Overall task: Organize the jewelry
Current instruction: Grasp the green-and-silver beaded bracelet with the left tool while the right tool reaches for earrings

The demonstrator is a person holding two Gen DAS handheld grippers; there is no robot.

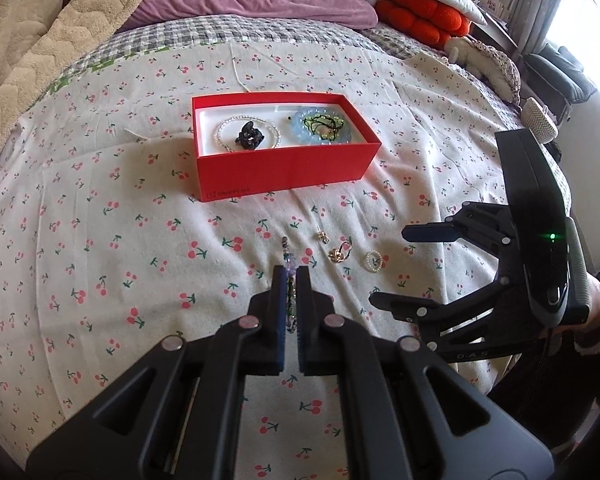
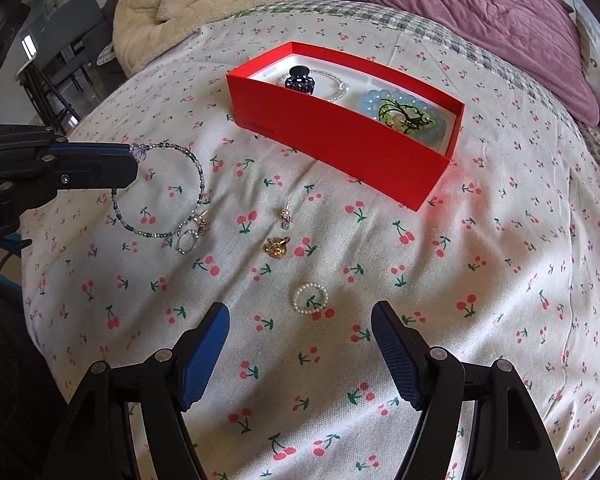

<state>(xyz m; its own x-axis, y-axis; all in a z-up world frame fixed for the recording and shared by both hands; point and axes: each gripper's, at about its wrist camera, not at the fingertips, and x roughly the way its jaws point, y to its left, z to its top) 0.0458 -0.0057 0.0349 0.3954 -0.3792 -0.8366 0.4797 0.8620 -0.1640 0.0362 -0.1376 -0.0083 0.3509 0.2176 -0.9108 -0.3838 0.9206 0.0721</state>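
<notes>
A bed covered by a white sheet printed with small red cherries (image 2: 380, 280) fills both views; on it sits an open red box (image 1: 284, 168) with a white lining; inside the box lie a clear beaded bracelet (image 1: 228, 130) with a black hair claw (image 1: 250, 136) on top of it at one end, and a pale blue beaded bracelet (image 1: 300, 128) under a green and black corded piece (image 1: 328, 126) at the other end. The left gripper (image 1: 291, 280) has its jaws pressed together, pinching a thin beaded bracelet of green, blue and clear beads (image 2: 196, 168); in the right wrist view the bracelet hangs as a loop from the fingertips, its lower part reaching the sheet beside a silver ring (image 2: 188, 240). The right gripper (image 2: 300, 320) hangs over the sheet with its jaws spread wide and nothing between them; just ahead of it lies a small pearl ring (image 2: 310, 298); farther on lie a gold ring (image 2: 276, 246) and a small earring (image 2: 285, 214), apart from one another, between the gripper and the box.
</notes>
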